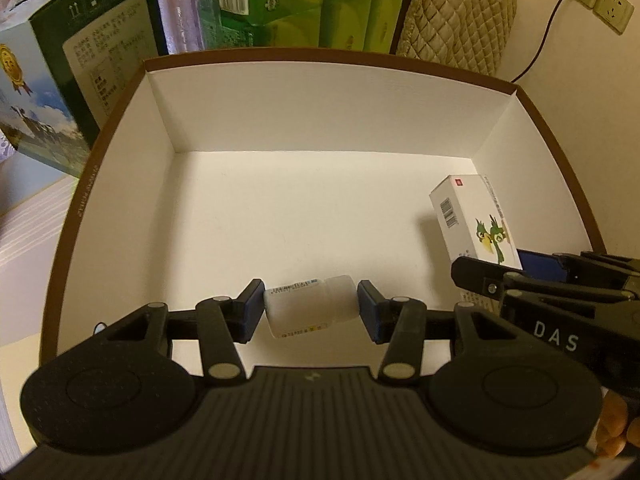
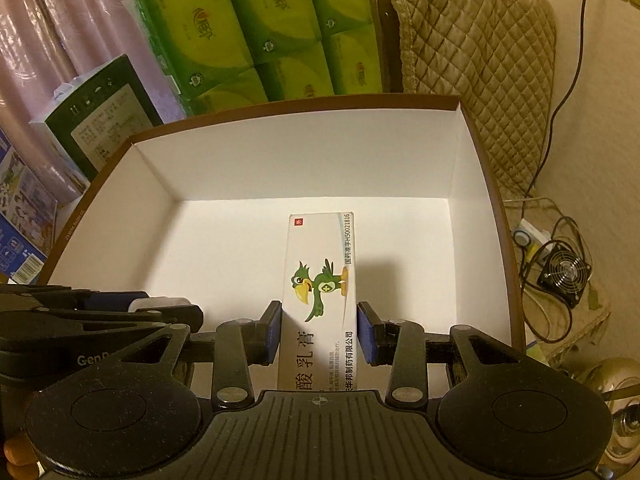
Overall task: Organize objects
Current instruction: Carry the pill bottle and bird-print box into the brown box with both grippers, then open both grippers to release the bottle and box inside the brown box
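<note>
Looking along the left gripper (image 1: 311, 307), a small white bottle (image 1: 310, 305) lies on its side between the blue pads (image 1: 253, 307), which touch both of its ends, so the jaws are clamped on it low over the white floor of the box (image 1: 280, 120). A carton (image 1: 476, 220) printed with a green bird sits at the box's right wall, with the right gripper (image 1: 520, 276) reaching in around its near end from the right; whether those jaws press it cannot be told here. Behind the box stand green packs (image 1: 304, 4) and a quilted cover (image 1: 456, 12). Turning to the right wrist view, the right gripper (image 2: 318, 334) straddles the carton (image 2: 320, 292), which lies lengthwise on the box (image 2: 320, 152) floor; the left pad (image 2: 272, 332) touches its side, while a thin gap shows at the right pad, so the grip looks loose. The left gripper (image 2: 132, 304) lies just to the left, the bottle (image 2: 160, 303) showing white at its tips.
</note>
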The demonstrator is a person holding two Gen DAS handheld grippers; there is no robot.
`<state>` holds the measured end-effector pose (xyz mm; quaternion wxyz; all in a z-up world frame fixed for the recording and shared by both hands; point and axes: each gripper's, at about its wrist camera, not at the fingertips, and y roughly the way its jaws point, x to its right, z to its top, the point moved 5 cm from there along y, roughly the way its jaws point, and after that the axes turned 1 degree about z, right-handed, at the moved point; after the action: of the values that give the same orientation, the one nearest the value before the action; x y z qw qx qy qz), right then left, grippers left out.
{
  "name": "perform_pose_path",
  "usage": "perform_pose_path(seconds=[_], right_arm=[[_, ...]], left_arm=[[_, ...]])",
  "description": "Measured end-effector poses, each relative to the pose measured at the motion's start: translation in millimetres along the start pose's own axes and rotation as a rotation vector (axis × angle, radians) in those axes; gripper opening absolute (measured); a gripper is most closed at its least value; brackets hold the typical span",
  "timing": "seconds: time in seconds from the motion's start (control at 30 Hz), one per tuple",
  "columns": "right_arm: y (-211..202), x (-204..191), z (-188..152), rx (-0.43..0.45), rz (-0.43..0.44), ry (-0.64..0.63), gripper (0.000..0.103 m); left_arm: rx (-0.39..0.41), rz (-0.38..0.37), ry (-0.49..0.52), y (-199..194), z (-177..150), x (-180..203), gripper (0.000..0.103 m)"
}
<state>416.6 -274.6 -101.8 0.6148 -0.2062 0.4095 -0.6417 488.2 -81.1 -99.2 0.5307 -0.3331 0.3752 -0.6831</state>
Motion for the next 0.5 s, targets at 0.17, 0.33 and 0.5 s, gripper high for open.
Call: perform_pose_path(seconds=[0.17,0.33,0.5], right_arm=[[0,-1,2,-0.005,0.002,0.007,0.036],[-1,-2,4,-0.004,0.005,0.011,0.036],[-4,-3,9,0.008,0.037,0.040,0.036]], left_arm=[[0.011,-0.008,0.000,-2,0,-1,0.066],[0.015,-0.001,-0.017,-5,3,-7,0.073],[0.013,0.011,-0.026,-9,3,-13,0.077]])
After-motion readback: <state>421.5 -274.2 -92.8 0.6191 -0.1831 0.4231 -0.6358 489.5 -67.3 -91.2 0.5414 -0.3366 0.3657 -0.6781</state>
